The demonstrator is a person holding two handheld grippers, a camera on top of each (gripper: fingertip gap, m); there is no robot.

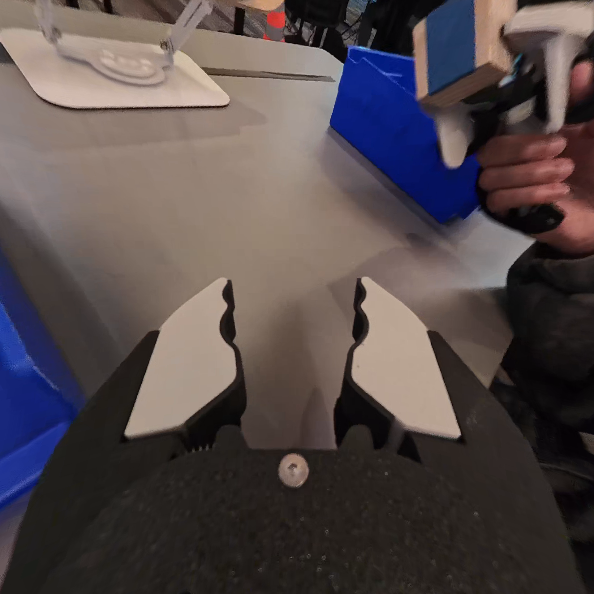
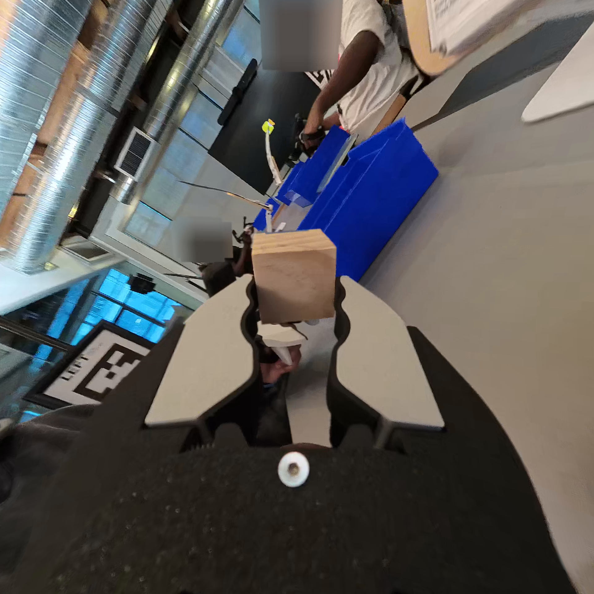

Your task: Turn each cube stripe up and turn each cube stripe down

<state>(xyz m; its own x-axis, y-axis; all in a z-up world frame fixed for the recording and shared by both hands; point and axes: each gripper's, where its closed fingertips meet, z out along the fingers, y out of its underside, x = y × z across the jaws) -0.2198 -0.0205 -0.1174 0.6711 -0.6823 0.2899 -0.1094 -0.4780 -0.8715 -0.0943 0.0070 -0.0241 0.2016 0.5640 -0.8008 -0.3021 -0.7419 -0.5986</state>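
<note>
Above the grey surface my right claw is clenched on the wooden cube, held in the air and rolled sideways. From the left wrist view, the cube's blue stripe faces sideways toward my left claw, which is released and holds nothing. Behind stands a blue bin.

I see one wooden cube, blue stripe on one face, held tilted in the air, far right above the table.
</note>
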